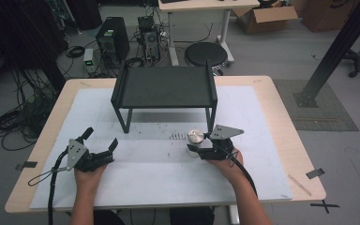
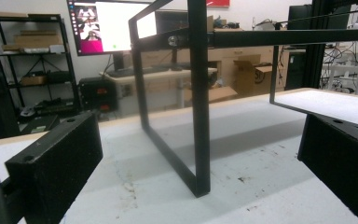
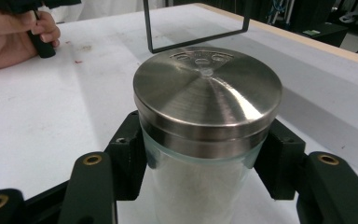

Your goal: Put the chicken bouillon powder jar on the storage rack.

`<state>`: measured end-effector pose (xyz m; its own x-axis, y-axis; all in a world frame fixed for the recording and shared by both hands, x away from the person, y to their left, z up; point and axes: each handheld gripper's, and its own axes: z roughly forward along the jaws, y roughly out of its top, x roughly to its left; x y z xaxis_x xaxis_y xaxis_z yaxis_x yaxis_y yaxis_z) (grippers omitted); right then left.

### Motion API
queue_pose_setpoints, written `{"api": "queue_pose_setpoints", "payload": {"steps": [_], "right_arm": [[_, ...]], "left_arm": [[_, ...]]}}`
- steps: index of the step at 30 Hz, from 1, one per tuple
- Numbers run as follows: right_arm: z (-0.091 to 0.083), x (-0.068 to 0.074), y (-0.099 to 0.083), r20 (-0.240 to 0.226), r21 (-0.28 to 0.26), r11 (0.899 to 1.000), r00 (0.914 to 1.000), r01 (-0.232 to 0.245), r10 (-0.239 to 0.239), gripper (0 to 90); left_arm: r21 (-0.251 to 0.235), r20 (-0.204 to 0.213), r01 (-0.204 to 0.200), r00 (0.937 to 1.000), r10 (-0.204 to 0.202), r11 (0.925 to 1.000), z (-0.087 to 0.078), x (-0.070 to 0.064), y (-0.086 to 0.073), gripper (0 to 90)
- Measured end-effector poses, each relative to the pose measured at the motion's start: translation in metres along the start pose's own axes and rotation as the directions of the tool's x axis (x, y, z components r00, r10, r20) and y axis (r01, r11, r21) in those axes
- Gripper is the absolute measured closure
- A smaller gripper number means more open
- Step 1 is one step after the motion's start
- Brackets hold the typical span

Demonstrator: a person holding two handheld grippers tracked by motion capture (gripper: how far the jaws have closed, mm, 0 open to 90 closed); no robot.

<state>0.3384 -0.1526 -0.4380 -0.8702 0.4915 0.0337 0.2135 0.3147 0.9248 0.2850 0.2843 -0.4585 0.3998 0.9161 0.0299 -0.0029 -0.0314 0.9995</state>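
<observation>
1. Two grippers are at work on the white mat (image 1: 159,178), and only yours on the right is loaded: the right gripper (image 1: 198,148) is clamped on a glass shaker jar (image 3: 205,154) with a brushed steel lid (image 3: 207,91), both jaws pressed against the glass just under the lid's rim.
2. You have the jar upright, near the front right leg of the black metal riser shelf (image 1: 164,86); from the high view you cannot tell whether its base sits on the mat or is just off it.
3. Your left gripper (image 1: 101,139) rests low at the mat's left side with its jaws spread wide and nothing between them; it looks toward the shelf's leg frame (image 2: 199,116).
4. By my reading, the grasp is done and the carry is what remains: the shelf's top is bare, so the jar probably goes up there or underneath.
5. Keep the jar level as you lift, since the lid has shaker holes and the white contents could spill.
6. Mind the shelf's raised side rail on the way up.
</observation>
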Motion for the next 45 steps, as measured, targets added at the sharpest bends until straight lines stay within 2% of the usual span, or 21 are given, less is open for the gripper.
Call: {"api": "queue_pose_setpoints", "payload": {"steps": [17,45], "right_arm": [[-0.012,0.006,0.032,-0.001,-0.023,0.999,0.9996,0.027,-0.027,43.0],[-0.011,0.004,0.112,0.004,-0.022,0.998,0.9986,0.053,-0.053,42.9]], "left_arm": [[-0.003,0.0,-0.003,1.0,0.003,1.0,0.0,0.0,0.0,0.2],[-0.002,0.004,-0.003,1.0,0.003,1.0,0.0,0.0,0.0,0.4]]}}
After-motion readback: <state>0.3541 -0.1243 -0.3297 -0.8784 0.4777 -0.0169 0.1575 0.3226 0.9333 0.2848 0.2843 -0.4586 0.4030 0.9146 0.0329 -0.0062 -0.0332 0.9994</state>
